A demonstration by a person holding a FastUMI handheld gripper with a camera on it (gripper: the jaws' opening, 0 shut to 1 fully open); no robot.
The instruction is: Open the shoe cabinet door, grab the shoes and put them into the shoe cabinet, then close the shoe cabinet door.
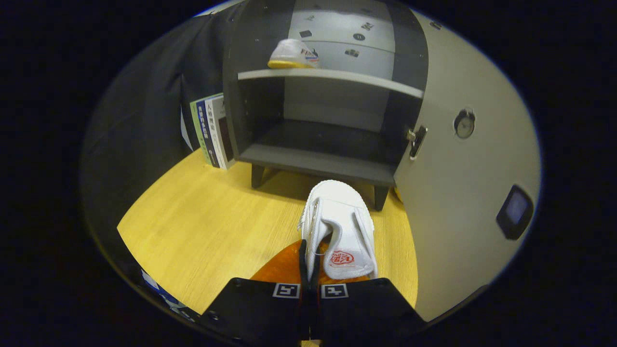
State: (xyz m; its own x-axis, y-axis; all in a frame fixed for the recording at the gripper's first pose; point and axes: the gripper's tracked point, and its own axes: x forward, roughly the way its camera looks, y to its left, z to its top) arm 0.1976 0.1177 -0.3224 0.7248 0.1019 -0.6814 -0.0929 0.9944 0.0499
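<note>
Your gripper [309, 270]: fingers pressed nearly together, pinching collar edge of white shoe [340, 226]. Held shoe hangs just before shoe cabinet [328, 96], toe toward lower compartment. Cabinet door [462, 193] swung open at cabinet's right. Second shoe [294, 54] rests on cabinet's upper shelf [332, 77].

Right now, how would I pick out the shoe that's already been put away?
Find the dark shoe cabinet with its door swung open. On its upper shelf, at the left end, sits a white shoe with a yellow sole. The other white shoe is gripped by the gripper, out in front of the cabinet.
</note>
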